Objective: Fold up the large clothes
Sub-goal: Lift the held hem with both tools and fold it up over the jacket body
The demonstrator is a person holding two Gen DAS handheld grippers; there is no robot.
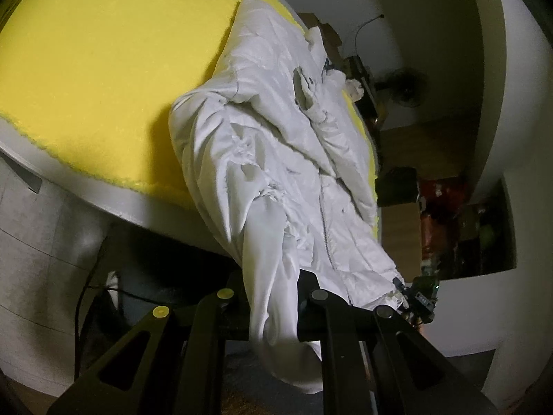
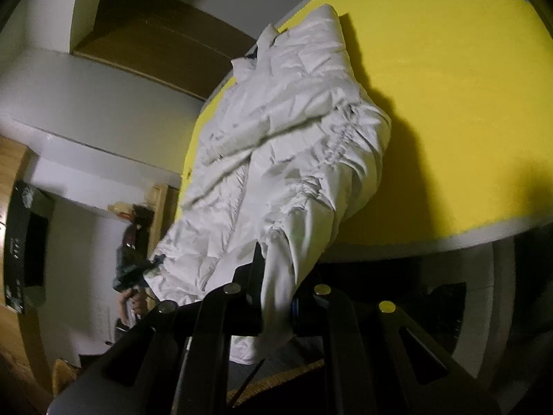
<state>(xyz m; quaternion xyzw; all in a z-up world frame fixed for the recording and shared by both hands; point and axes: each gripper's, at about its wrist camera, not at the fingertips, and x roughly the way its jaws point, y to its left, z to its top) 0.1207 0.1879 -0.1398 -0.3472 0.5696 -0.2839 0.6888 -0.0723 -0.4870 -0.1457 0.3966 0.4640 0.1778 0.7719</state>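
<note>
A white puffer jacket [image 1: 276, 131] with a front zipper lies partly on a yellow table top [image 1: 86, 69], its lower part lifted off the near edge. My left gripper [image 1: 273, 294] is shut on one bottom corner of the jacket, and loose fabric hangs down past its fingers. In the right wrist view the same jacket [image 2: 287, 131] stretches from the yellow table top [image 2: 449, 103] toward me. My right gripper [image 2: 276, 297] is shut on the other bottom corner. Each gripper shows in the other's view at the far corner: the right gripper [image 1: 420, 299] and the left gripper [image 2: 133, 271].
The table has a white rim [image 1: 103, 204] with dark space beneath it. White walls [image 2: 103, 97] and a wooden door [image 2: 155, 45] surround the table. Cluttered shelves [image 1: 459, 224] and a fan [image 1: 404, 86] stand beyond the table's far side. A dark appliance panel [image 2: 24, 249] is at the left.
</note>
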